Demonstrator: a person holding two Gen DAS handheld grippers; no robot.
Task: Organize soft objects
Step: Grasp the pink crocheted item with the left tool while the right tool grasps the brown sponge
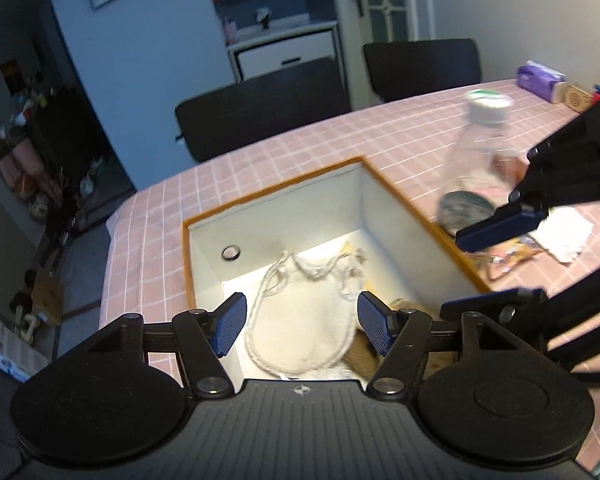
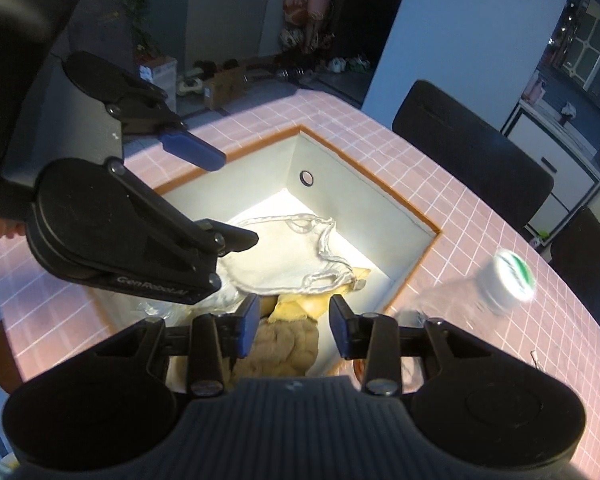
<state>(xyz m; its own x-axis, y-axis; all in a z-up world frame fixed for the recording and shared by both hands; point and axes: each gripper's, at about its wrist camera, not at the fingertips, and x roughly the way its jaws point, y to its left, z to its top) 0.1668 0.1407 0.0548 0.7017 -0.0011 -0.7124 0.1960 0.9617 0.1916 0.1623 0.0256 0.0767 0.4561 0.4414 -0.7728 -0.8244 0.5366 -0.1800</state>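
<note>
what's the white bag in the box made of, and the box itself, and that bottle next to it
White bag: looks like soft woven cloth, matte, with a drawstring cord edge. Box: seemingly fabric-covered board; flat pale walls, tan rim, metal eyelet. Bottle: clear plastic probably, see-through body, white cap; too blurred to be sure.

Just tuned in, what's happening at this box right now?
A person holds a gripper in each hand above the open box on the pink checked tablecloth. The left gripper and right gripper are both open and empty. A white drawstring bag lies inside on top, with yellow cloth and a tan fuzzy item beside it. A clear bottle, blurred, stands outside the box.
</note>
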